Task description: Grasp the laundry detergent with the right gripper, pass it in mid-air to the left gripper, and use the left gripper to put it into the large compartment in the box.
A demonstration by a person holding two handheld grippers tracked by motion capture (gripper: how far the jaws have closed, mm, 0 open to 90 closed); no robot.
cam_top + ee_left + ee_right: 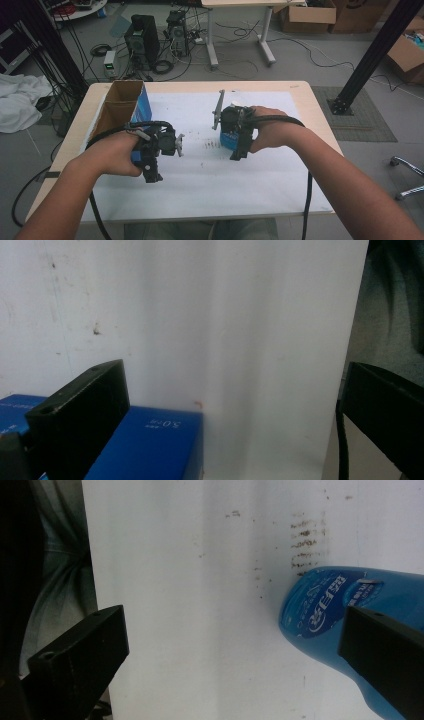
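Blue bottle [350, 610] beside right tongs [235, 650] (agape)

I note a glossy plastic blue bottle [325, 605], a smooth cardboard blue box [150, 445], and a matt white paper sheet [200, 180] on the wooden worktop [310, 100].

- The right gripper [232, 655] has its two black jaws spread wide apart.
- A blue bottle [330, 610] lies on the white sheet [200, 580], partly behind the right-hand jaw.
- Dark smudges [307, 540] mark the sheet just beside the bottle.
- Grey cloth [60, 570] shows past the sheet's edge.
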